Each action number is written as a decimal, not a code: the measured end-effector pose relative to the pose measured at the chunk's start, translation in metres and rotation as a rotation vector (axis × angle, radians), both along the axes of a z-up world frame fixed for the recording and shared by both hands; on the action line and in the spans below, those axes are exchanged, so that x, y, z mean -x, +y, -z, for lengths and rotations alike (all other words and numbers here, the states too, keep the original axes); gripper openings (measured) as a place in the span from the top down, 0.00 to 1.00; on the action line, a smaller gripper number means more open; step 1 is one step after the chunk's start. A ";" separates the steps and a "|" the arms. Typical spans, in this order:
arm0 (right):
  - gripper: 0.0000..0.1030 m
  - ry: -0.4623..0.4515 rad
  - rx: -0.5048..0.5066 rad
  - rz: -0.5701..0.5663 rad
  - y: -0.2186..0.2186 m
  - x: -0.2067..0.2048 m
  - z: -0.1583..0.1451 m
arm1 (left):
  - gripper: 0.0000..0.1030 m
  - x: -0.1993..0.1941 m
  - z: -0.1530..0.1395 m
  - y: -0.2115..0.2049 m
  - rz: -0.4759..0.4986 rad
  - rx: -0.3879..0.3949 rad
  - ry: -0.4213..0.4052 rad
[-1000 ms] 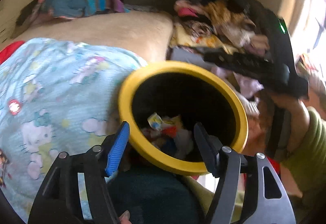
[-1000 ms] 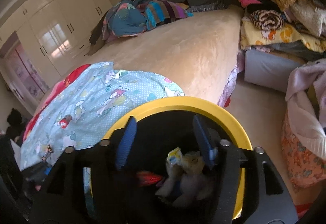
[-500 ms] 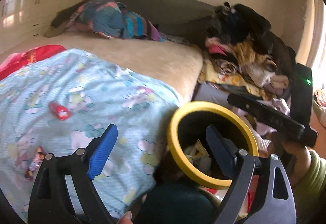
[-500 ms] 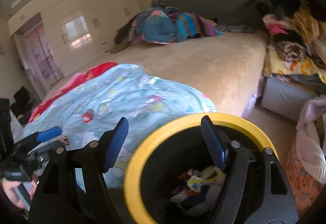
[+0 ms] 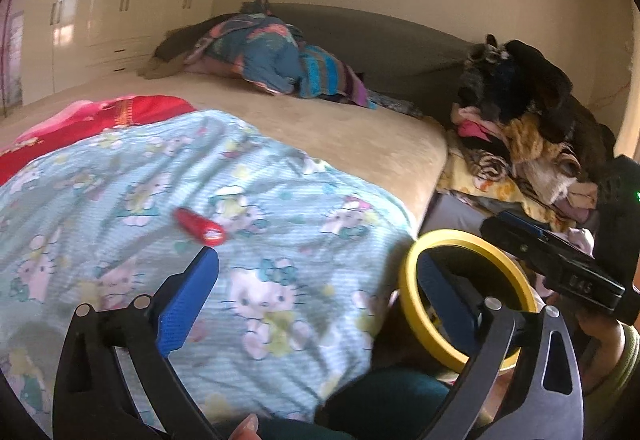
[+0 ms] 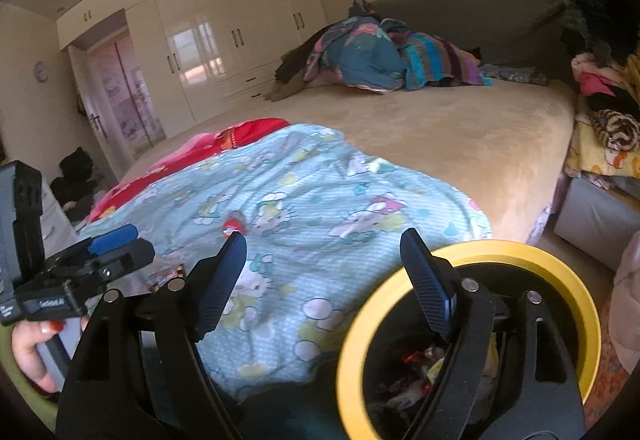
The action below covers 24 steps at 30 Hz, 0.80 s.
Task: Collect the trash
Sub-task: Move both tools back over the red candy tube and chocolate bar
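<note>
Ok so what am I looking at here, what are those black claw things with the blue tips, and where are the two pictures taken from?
Those claws are two hand-held grippers; a person holds one in each hand. Each carries a wide-angle camera looking forward along its two fingers, so one picture is taken from each hand.

In the left camera's picture the left gripper fills the bottom, and the other gripper shows at the right edge. In the right camera's picture you see the right gripper, with the left one held in a hand at the far left.

Both grippers are open and hold nothing; their jaws have just been opening.

Ahead is a bed with a light blue cartoon-print blanket. On it lies a small red wrapper, probably the next trash to collect. Beside the bed stands a yellow-rimmed bin with wrappers already inside.
</note>
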State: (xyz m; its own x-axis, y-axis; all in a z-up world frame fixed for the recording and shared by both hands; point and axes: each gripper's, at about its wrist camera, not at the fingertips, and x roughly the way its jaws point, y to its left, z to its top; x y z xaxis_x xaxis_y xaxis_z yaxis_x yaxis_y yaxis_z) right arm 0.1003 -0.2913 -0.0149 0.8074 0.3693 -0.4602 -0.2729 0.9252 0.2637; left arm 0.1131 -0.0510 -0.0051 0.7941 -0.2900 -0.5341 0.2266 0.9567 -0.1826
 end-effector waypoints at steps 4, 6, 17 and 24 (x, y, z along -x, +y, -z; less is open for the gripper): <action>0.31 0.006 0.012 -0.031 0.017 -0.003 0.001 | 0.06 0.000 0.000 0.021 -0.054 -0.006 -0.007; 0.31 0.010 0.017 -0.042 0.023 -0.005 0.002 | 0.06 0.000 0.000 0.030 -0.077 -0.008 -0.009; 0.30 0.014 0.037 -0.115 0.064 -0.012 0.002 | 0.06 0.001 0.001 0.071 -0.163 0.002 -0.005; 0.30 0.038 0.053 -0.160 0.091 -0.028 0.008 | 0.06 -0.003 0.017 0.099 -0.212 -0.007 0.052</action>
